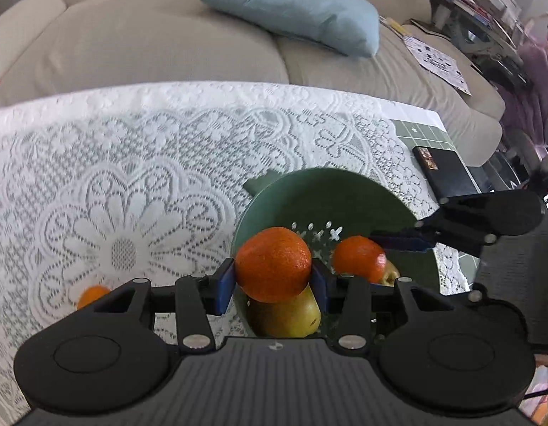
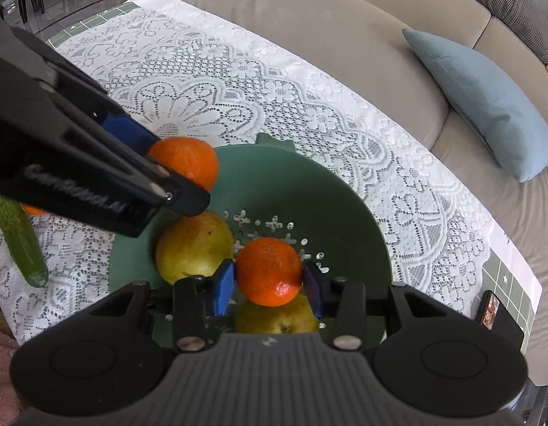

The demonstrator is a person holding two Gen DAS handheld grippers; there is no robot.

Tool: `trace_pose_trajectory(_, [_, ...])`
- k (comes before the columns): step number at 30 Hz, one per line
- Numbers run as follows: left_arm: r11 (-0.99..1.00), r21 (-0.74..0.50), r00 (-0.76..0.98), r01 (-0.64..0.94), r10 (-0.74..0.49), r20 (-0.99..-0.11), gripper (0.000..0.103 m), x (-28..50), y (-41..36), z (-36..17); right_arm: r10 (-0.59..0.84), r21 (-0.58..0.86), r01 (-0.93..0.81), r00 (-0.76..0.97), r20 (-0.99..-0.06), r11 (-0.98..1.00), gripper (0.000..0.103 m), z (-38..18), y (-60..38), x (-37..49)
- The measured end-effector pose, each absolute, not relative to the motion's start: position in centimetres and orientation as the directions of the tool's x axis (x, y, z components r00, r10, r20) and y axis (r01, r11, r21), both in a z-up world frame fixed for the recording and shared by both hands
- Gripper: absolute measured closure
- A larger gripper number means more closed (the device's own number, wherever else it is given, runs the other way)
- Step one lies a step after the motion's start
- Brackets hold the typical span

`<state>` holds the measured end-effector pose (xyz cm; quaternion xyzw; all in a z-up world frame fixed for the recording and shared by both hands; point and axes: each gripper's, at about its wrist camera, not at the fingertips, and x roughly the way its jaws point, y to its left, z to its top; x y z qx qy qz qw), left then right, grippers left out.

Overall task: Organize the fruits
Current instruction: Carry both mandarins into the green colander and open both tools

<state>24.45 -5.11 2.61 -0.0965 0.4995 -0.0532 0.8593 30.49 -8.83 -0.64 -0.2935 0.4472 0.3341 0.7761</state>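
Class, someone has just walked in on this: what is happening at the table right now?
A person is sorting fruit with two handheld grippers. The left gripper and the right gripper each clamp an orange above the green colander, which already holds two pears. A cucumber and another orange lie on the lace tablecloth.

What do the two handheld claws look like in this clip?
Both match: the left claw and right claw have matte black plastic bodies, blue pads, two round side discs, a ribbed grey centre panel and silver pivot screws. White lettering runs along the left claw's side, unreadable.
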Motion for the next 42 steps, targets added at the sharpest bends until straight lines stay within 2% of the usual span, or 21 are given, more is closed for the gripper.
trace_pose_trajectory(9, [0.974,-0.212,0.427,0.076,-0.224,-0.876,0.053,26.8,-7.5,1.3,0.248,-0.152,-0.794,0.356,-0.901,0.589,0.064,-1.4,-8.8,31.6])
trace_pose_trajectory(27, [0.971,-0.24,0.352,0.018,-0.23,-0.907,0.052,29.4,-6.8,-1.7,0.214,-0.148,-0.815,0.315,-0.925,0.56,0.065,-3.3,-7.9,32.5])
trace_pose_trajectory(32, [0.969,-0.245,0.35,0.024,-0.238,-0.906,0.047,29.4,-6.8,-1.7,0.204,-0.153,-0.819,0.312,-0.928,0.554,0.065,-3.3,-7.7,32.3])
trace_pose_trajectory(37, [0.965,-0.26,0.352,0.016,-0.249,-0.902,0.043,29.2,-6.7,-1.7,0.192,-0.167,-0.817,0.32,-0.928,0.552,0.052,-3.2,-7.4,32.2])
trace_pose_trajectory(40, [0.967,-0.256,0.353,0.009,-0.243,-0.903,0.043,28.9,-6.7,-1.6,0.186,-0.185,-0.819,0.333,-0.925,0.544,0.05,-2.8,-7.2,31.8])
trace_pose_trajectory(42, [0.965,-0.263,0.356,0.008,-0.249,-0.901,0.043,28.7,-6.5,-1.3,0.185,-0.196,-0.819,0.343,-0.921,0.539,0.046,-2.5,-7.2,31.5])
